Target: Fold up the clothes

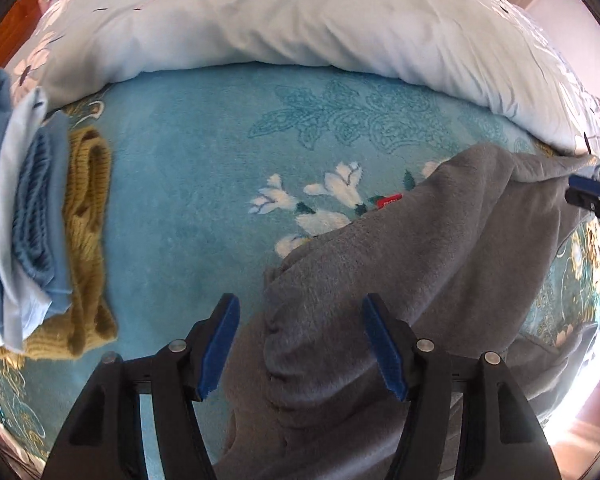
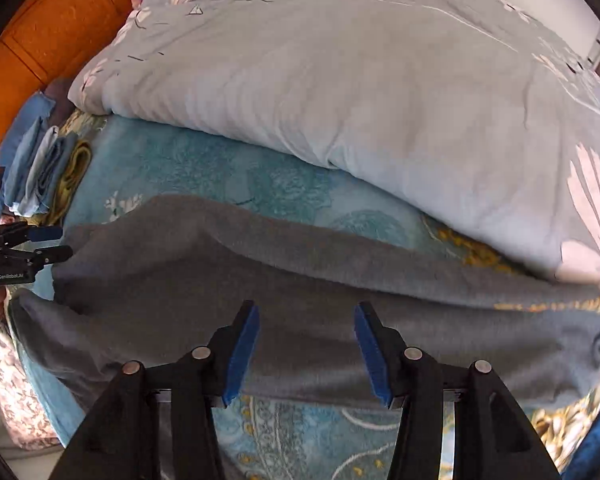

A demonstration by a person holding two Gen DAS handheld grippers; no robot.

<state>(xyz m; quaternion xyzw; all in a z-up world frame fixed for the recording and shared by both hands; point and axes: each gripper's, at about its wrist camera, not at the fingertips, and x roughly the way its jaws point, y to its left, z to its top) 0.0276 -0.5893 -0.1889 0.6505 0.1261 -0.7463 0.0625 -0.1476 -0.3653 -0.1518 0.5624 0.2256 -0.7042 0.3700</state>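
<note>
Both the left gripper (image 1: 300, 344) and right gripper (image 2: 306, 354) stood open, empty, above the grey garment (image 1: 440, 248). I think a new fold was starting; next, each must grasp an edge.

The grey garment (image 1: 440, 264) is soft, matt fleece with a short nap, lying on a plush teal blanket (image 1: 188, 184). A mustard sweater (image 1: 88, 240) shows chunky knit, the pale duvet (image 2: 340, 92) smooth woven cloth. The left gripper (image 1: 300, 348) has matt black plastic arms, rough blue pads (image 1: 220, 348) and shiny metal rivets.
</note>
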